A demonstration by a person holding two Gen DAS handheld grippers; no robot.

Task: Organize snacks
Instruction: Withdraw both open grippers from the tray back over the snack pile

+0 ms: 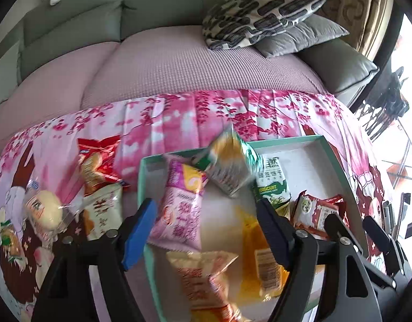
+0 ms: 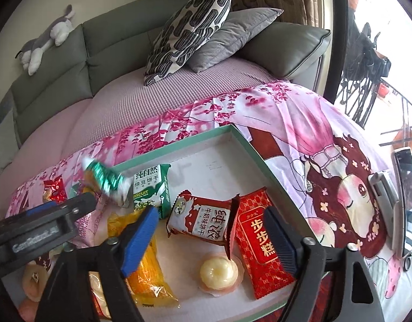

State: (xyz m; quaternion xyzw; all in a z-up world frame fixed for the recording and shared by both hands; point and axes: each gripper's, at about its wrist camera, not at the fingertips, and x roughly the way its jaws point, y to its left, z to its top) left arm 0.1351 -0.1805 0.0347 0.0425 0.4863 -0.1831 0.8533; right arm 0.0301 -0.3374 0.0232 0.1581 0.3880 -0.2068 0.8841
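We see a shallow green box (image 2: 179,147) on a pink flower cloth (image 1: 179,118), with a grey sofa (image 2: 58,61) and two pillows behind it.

Our left gripper (image 1: 206,230) has its fingers wide apart, and nothing is pinched between them. A blurry green and orange snack pack (image 1: 227,163) is up at 12 o'clock from it, tilted and clear of the fingers. Under the gripper lie a pink pack (image 1: 179,209), an orange pack (image 1: 259,263) and a pale pack (image 1: 203,276).

Our right gripper (image 2: 211,244) is also spread wide and holds nothing. Between its fingers lie a brown and white biscuit pack (image 2: 200,220) and a round yellow cake (image 2: 219,271). A red pack (image 2: 259,241) sits by the right finger, at 3 o'clock. A green biscuit pack (image 2: 152,187) lies at 11 o'clock.

More snacks are outside the box, at 9 o'clock of the left gripper: a red bag (image 1: 98,161) and a round bun (image 1: 45,209).
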